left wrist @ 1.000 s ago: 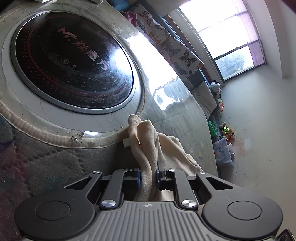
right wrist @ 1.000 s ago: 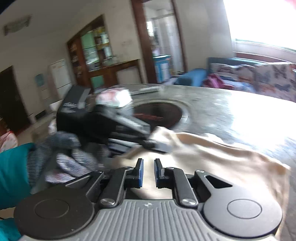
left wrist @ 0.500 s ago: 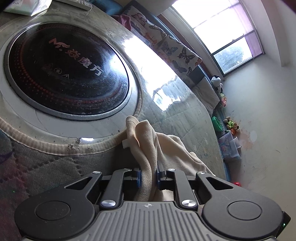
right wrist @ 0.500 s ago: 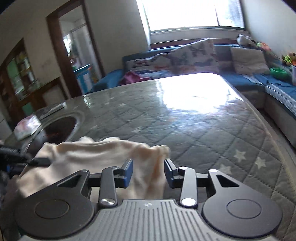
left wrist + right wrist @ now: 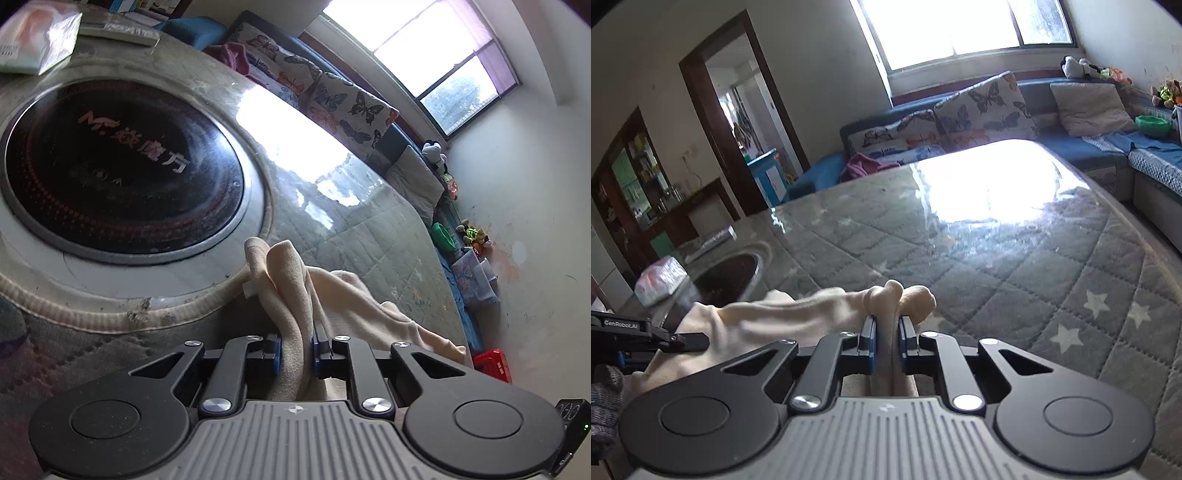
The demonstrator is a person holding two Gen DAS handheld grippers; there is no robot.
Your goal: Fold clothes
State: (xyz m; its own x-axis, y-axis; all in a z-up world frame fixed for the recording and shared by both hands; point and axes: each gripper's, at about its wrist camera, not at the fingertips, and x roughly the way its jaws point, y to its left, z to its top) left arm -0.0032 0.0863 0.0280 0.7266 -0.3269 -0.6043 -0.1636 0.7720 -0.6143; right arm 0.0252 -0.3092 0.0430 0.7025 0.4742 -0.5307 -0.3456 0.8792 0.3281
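A cream-coloured cloth lies on the table with its quilted grey cover. My left gripper is shut on one bunched edge of the cloth, near the rim of the round black hotplate. My right gripper is shut on another bunched edge of the same cloth, which stretches left toward the left gripper seen at the left edge of the right wrist view.
A tissue pack and a remote lie beyond the hotplate. A blue sofa with butterfly cushions runs behind the table and along the right wall. A red crate stands on the floor.
My right gripper has closed on the cloth's edge; half a second ago its jaws stood open around it. My left gripper keeps its hold and has shifted slightly.
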